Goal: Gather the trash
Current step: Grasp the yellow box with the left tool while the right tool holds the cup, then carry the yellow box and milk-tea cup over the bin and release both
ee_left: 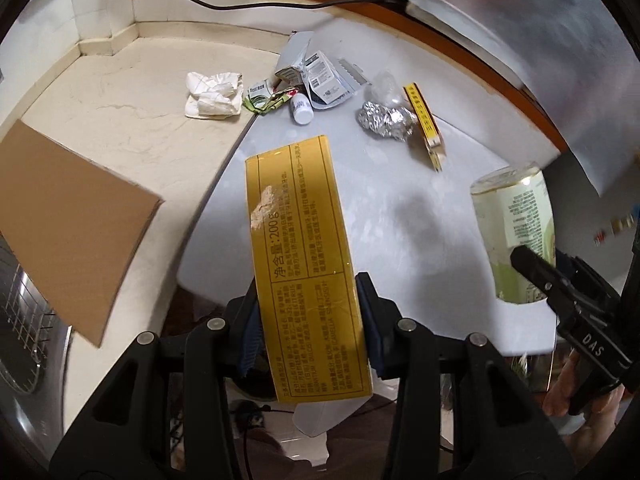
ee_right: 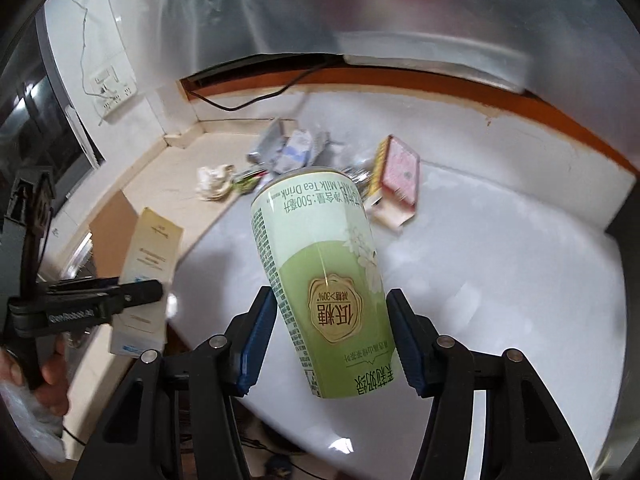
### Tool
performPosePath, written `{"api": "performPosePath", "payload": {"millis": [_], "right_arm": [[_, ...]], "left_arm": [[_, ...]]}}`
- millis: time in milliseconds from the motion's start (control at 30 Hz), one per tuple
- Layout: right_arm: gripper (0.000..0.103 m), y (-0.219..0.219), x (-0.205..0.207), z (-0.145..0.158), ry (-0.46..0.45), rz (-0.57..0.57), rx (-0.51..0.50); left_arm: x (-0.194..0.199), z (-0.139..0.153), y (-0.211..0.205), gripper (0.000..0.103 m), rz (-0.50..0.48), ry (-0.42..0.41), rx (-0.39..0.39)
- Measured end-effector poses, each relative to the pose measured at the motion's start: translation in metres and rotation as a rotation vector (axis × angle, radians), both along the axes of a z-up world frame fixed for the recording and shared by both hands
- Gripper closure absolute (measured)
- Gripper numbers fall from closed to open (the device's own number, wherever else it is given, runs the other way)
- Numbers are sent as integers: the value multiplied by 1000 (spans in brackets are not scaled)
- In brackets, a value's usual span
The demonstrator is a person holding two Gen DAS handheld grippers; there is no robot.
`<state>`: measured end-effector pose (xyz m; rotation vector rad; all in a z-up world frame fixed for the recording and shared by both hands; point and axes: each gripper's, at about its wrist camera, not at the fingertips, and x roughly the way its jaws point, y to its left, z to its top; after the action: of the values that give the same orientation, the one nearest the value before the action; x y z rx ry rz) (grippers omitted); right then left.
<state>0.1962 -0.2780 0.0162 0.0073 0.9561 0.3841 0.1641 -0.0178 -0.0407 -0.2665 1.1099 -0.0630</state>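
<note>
We have both grippers loaded. Left gripper has its jaws clamped on the yellow carton, gripping the long sides near its lower end, so most of the box sticks out forward over the desk; an opened white flap hangs out at the near end. Right gripper has its jaws closed on the green milk tea can around the lower body, can tilted and print upside down, so we judge it's held bottom end forward. Side grips like these probably keep each item steady for carrying and let it drop straight when released

Both items are lifted clear of the desk, not touching it. No bin or bag clearly visible in either view, so we can't say where the drop goes

Still left on the desk at the far edge: crumpled white tissue, small white pill bottle, torn paper packaging, foil ball, narrow yellow box, all bunched close together, some touching. A brown cardboard sheet sits off to the left over the counter

Our read: mid-task, two pieces in hand, pile remaining. Risk: carton is held near one end and may pivot; the can is smooth and tilted, so it might slip
</note>
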Motion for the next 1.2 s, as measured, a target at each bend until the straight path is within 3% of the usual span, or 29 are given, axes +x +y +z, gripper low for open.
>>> {"api": "performPosePath", "payload": {"millis": [267, 633, 900, 967, 1200], "right_arm": [[47, 58, -110, -8, 18, -61, 20], [47, 104, -222, -64, 144, -114, 9], [47, 102, -248, -144, 298, -181, 19], [47, 98, -250, -171, 348, -209, 43], [47, 93, -250, -296, 512, -255, 53]], "left_arm": [[-66, -10, 24, 64, -107, -8, 3], [-134, -70, 21, 64, -211, 64, 35], [-156, -150, 3, 64, -220, 162, 73], [-160, -182, 0, 64, -202, 201, 79], [-160, -296, -3, 64, -102, 280, 84]]}}
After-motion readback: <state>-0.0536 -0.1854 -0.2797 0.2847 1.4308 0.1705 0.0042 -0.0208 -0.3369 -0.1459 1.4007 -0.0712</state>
